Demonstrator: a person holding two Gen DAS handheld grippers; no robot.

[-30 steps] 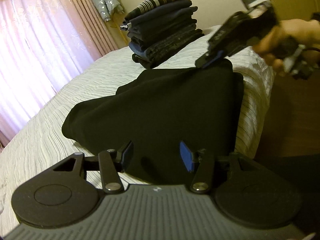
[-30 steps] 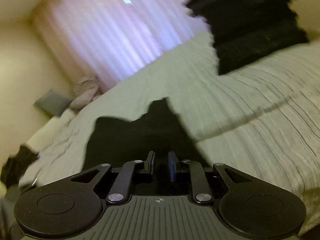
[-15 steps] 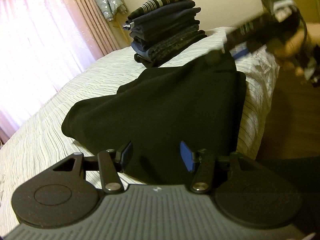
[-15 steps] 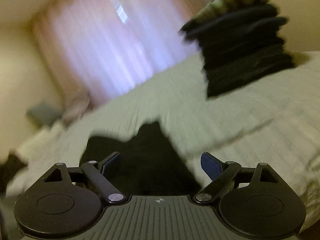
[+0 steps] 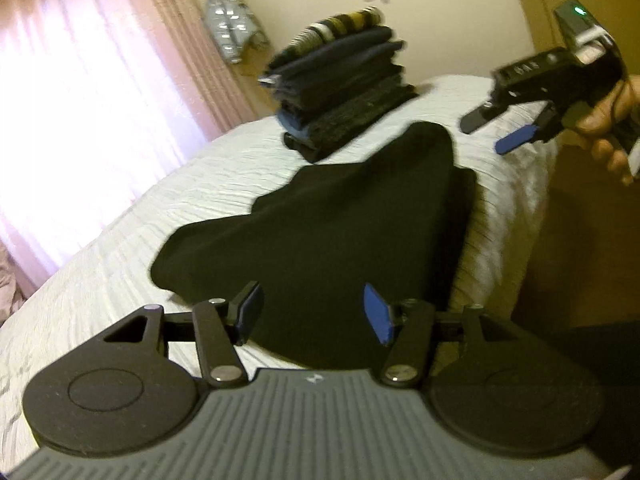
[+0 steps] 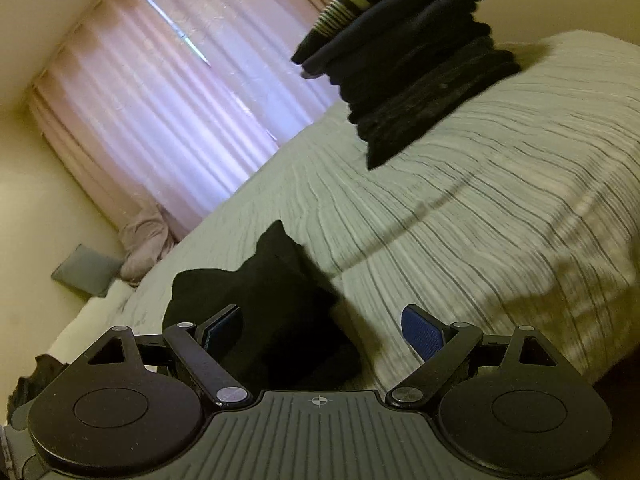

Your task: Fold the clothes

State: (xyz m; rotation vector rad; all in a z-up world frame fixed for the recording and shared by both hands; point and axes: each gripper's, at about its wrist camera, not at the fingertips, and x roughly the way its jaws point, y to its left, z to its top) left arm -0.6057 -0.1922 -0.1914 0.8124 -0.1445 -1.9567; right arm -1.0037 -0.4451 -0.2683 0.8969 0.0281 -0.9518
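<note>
Left wrist view showed the black garment (image 5: 340,232) lying partly folded on the bed (image 5: 120,272), its far corner peaked toward the stack of folded clothes (image 5: 344,88) and its right edge reaching the side of the mattress. The left gripper (image 5: 312,314) hovered over the near edge with its jaws spread and nothing between them. The right gripper (image 5: 498,132) hung in the air off the far corner, jaws likewise parted and empty (its blue pad clearly apart from the black finger). From the right wrist view the garment (image 6: 264,312) sat just beyond the right gripper (image 6: 324,334), bunched and uneven.

The step in hand looked like taking fresh holds for the next fold. Doing it well likely meant pinching both near and far corners on the same edge, catching every layer, then lifting together so the cloth stayed taut and laid over squarely. A shallow bite risked dropping the lower layer.
</note>
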